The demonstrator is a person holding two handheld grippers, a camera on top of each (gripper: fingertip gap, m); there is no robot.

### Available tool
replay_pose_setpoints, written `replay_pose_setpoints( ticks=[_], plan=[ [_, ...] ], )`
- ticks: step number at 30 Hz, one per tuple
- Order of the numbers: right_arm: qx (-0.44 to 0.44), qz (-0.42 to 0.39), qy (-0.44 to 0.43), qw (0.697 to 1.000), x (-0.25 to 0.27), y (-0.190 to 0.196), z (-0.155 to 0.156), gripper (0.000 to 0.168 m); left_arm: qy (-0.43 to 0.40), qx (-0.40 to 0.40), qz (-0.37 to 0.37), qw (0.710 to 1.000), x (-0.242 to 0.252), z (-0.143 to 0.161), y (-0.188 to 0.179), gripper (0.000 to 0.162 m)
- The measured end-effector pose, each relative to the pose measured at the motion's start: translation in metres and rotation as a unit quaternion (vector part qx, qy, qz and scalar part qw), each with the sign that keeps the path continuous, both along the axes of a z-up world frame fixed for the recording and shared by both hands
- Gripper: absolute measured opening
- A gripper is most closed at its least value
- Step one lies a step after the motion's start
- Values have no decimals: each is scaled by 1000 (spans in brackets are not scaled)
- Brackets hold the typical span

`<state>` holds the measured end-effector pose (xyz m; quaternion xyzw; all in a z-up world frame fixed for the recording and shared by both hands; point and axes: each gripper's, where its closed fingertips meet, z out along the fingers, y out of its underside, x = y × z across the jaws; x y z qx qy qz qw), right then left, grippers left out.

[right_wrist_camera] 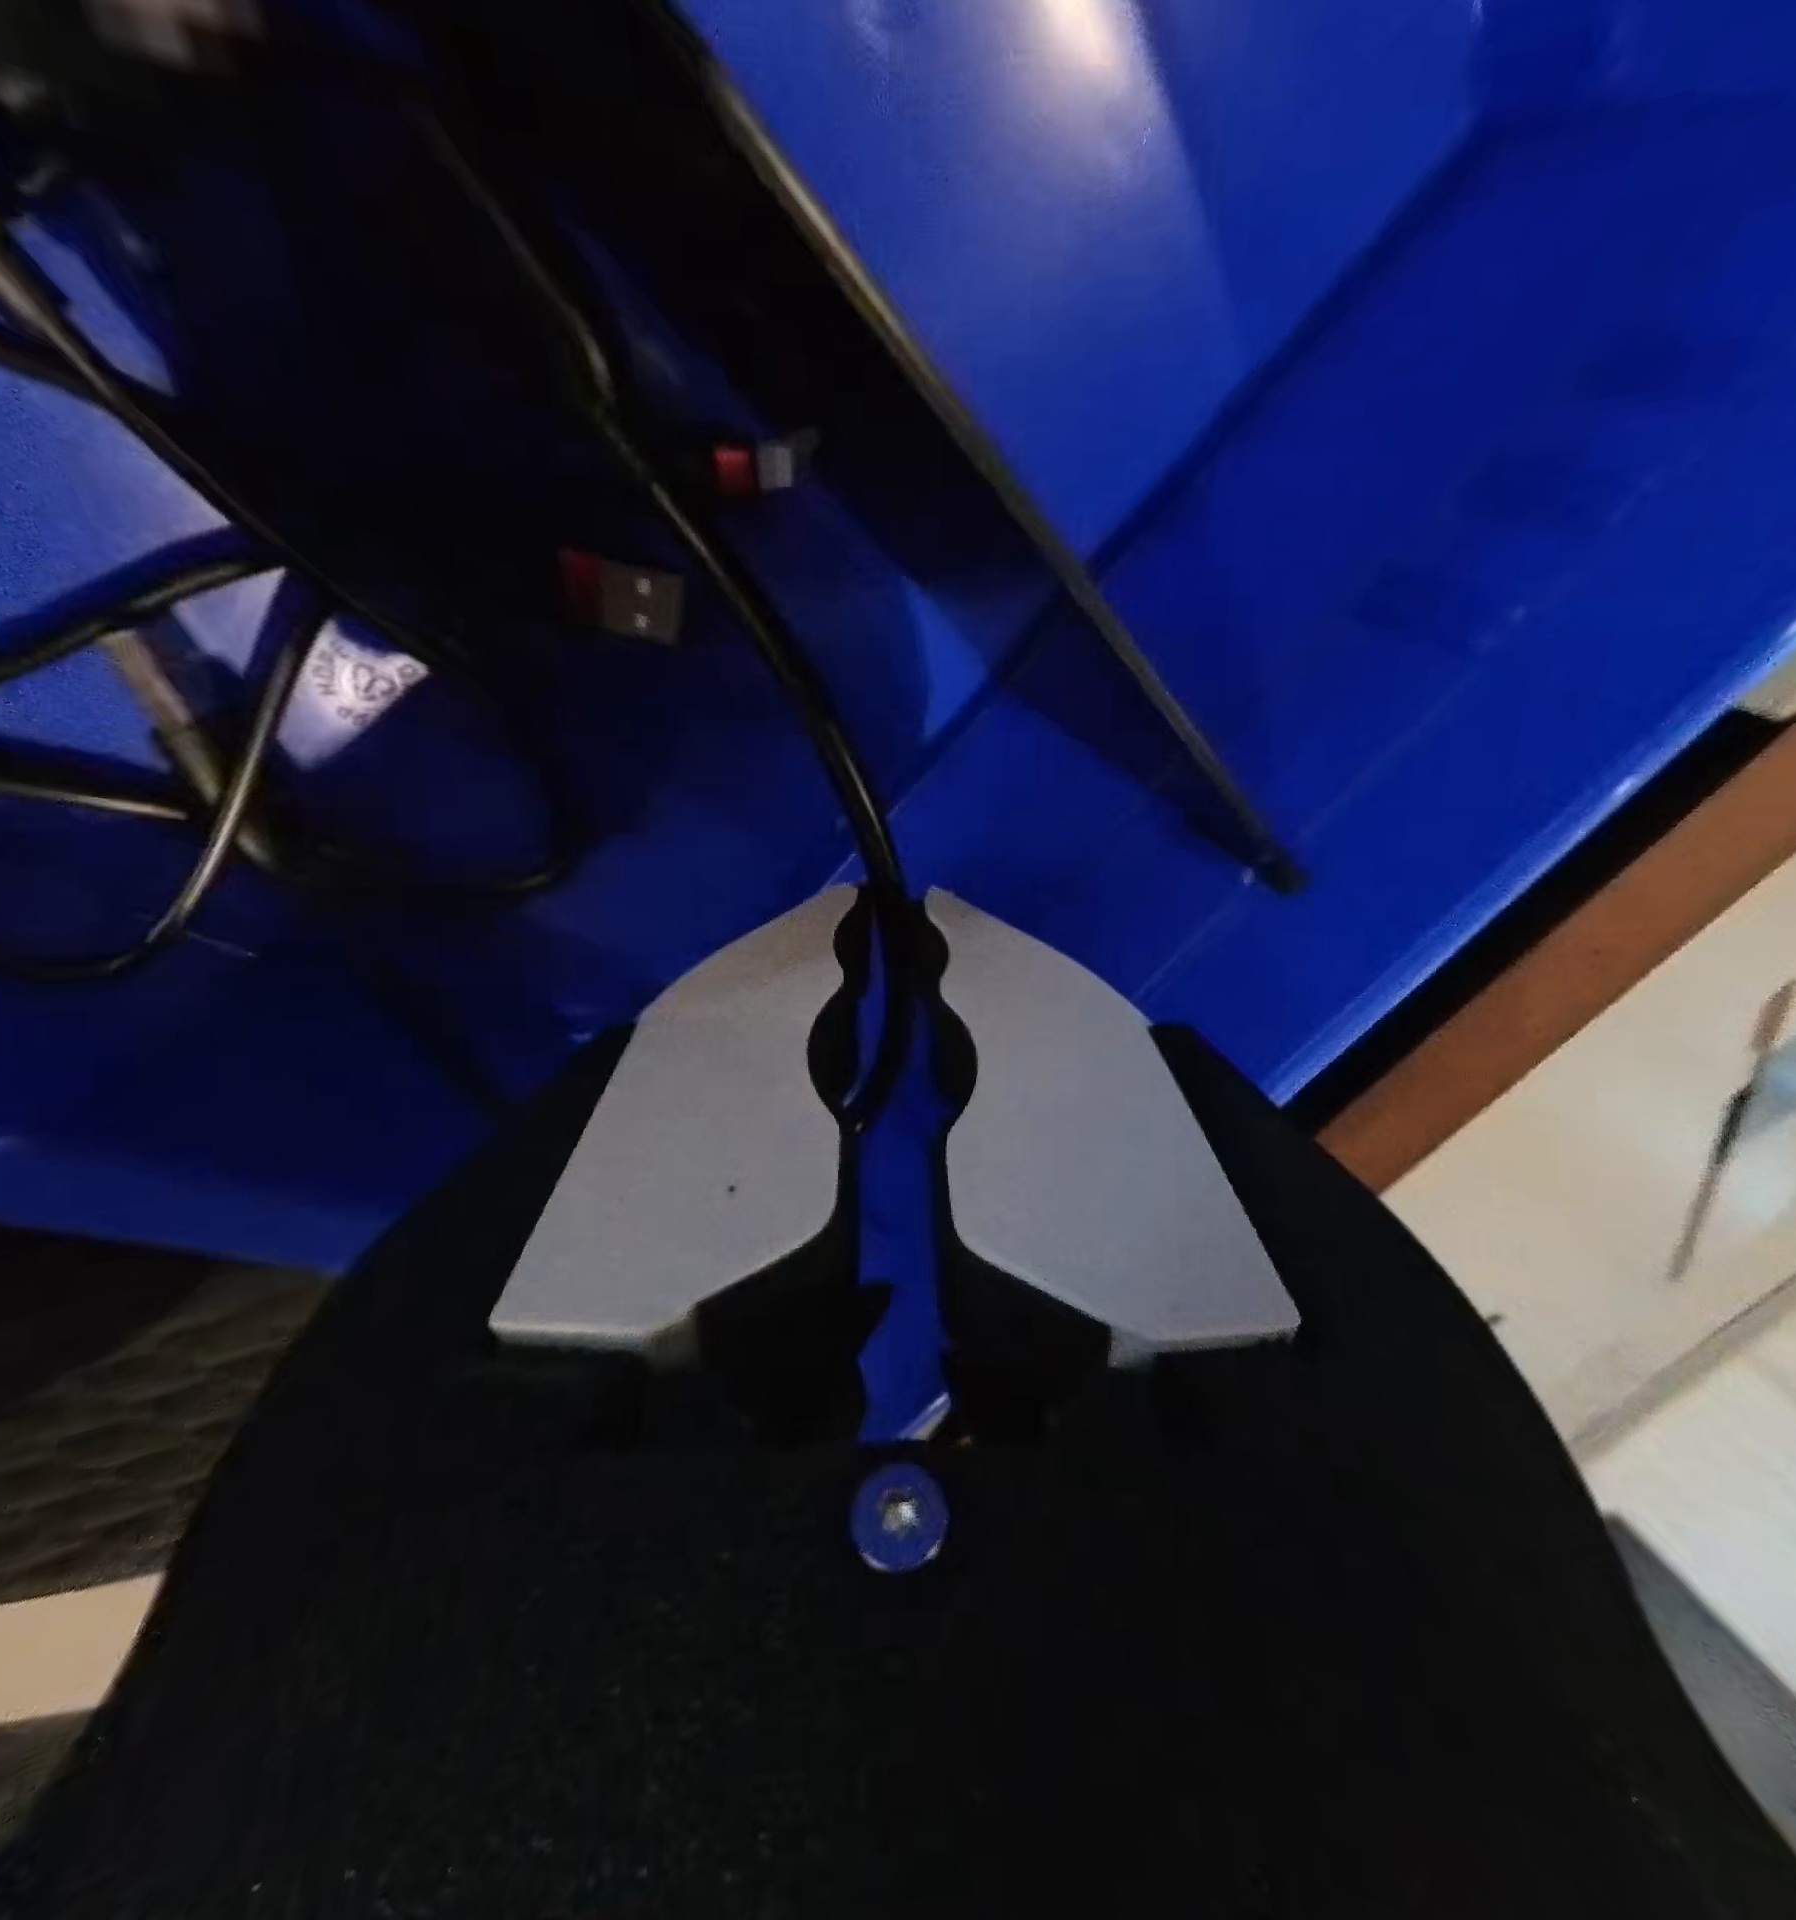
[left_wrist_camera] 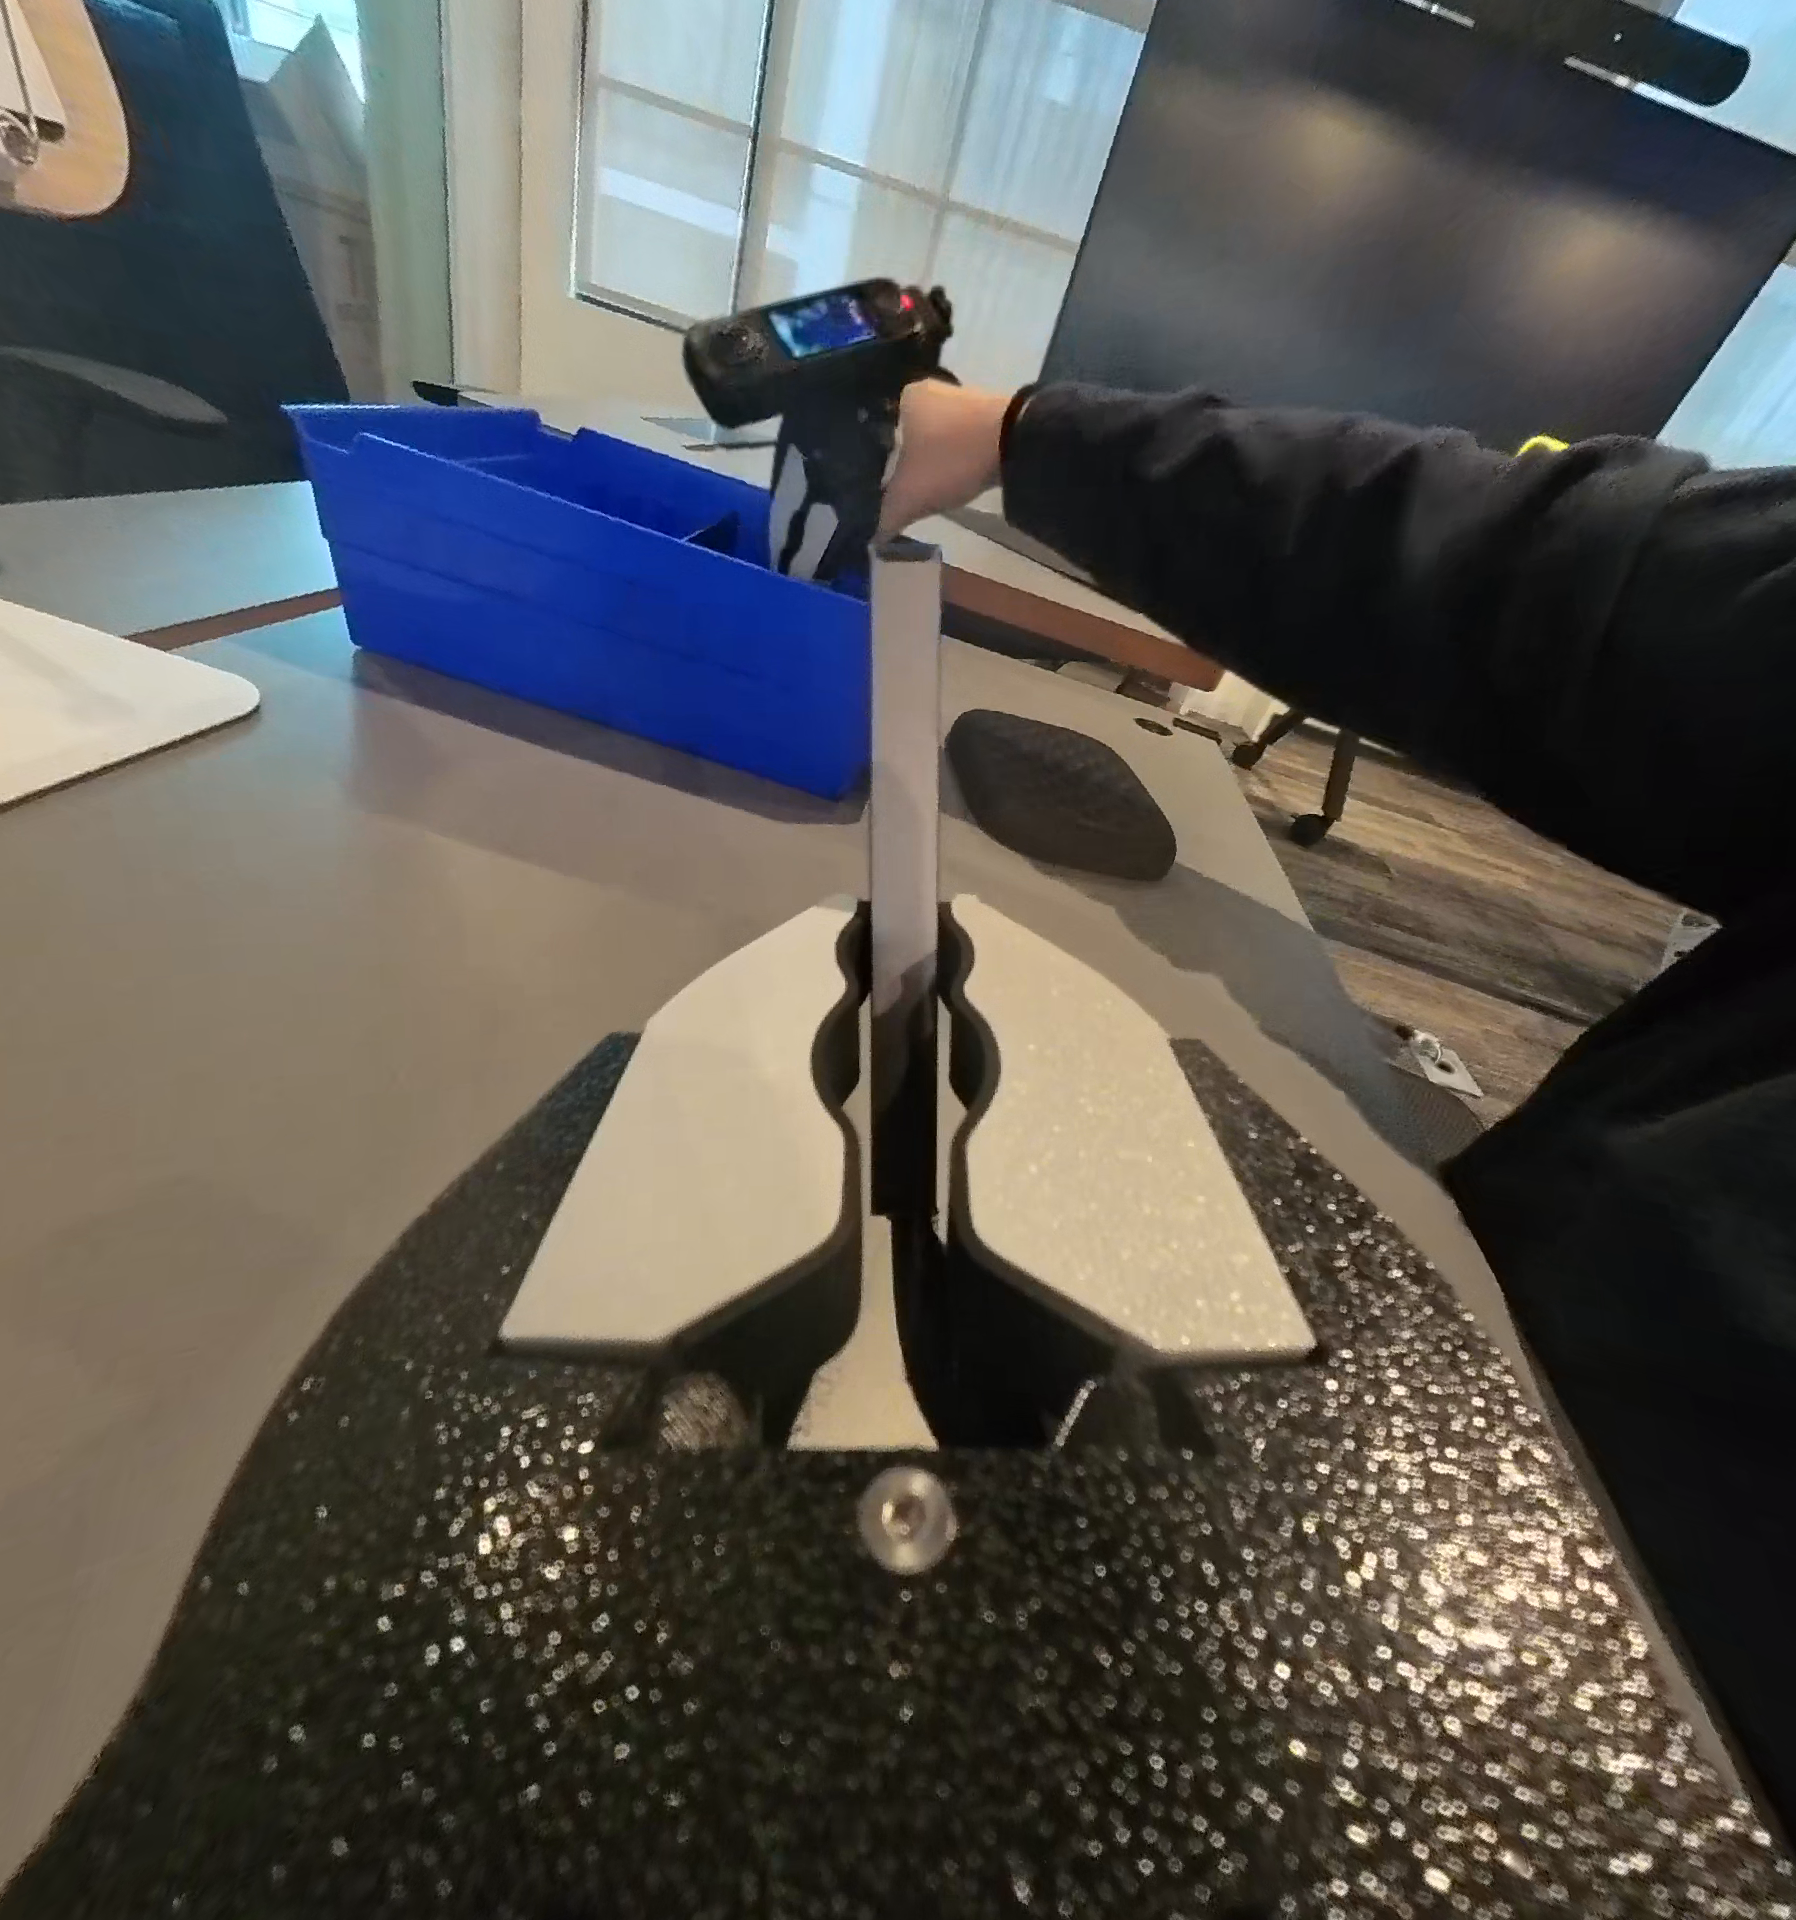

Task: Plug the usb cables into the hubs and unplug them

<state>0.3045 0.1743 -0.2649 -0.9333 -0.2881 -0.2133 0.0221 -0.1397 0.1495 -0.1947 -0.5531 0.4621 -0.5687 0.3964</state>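
Observation:
My left gripper [left_wrist_camera: 904, 925] is shut on a long thin silver and black USB hub [left_wrist_camera: 906, 727], held edge-on and pointing forward above the grey table [left_wrist_camera: 250, 987]. A blue bin [left_wrist_camera: 561, 623] stands beyond it. My right gripper [left_wrist_camera: 811, 520] reaches down into that bin, held by a hand in a black sleeve. In the right wrist view my right gripper [right_wrist_camera: 889, 914] is shut on a thin black cable [right_wrist_camera: 769, 644] that runs up and to the left. Two loose USB plugs with red collars [right_wrist_camera: 624, 608] [right_wrist_camera: 759, 468] lie among several black cables on the bin floor [right_wrist_camera: 1496, 520].
A black divider [right_wrist_camera: 977, 499] crosses the bin. A black oval object [left_wrist_camera: 1060, 795] lies on the table right of the bin. A dark monitor [left_wrist_camera: 1393, 229] stands behind, a white stand base [left_wrist_camera: 42, 717] at the left. The table's right edge [left_wrist_camera: 1278, 862] drops to the floor.

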Motion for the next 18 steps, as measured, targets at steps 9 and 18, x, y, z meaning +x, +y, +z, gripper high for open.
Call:
replay_pose_setpoints(
  ticks=[9,18],
  plan=[
    [200,-75,18,977,-21,27,94,38,-1,-9,1,1000,3,-5,4,11],
    [147,314,517,783,-371,-29,141,55,-27,14,-25,999,0,3,-10,11]
  ],
)
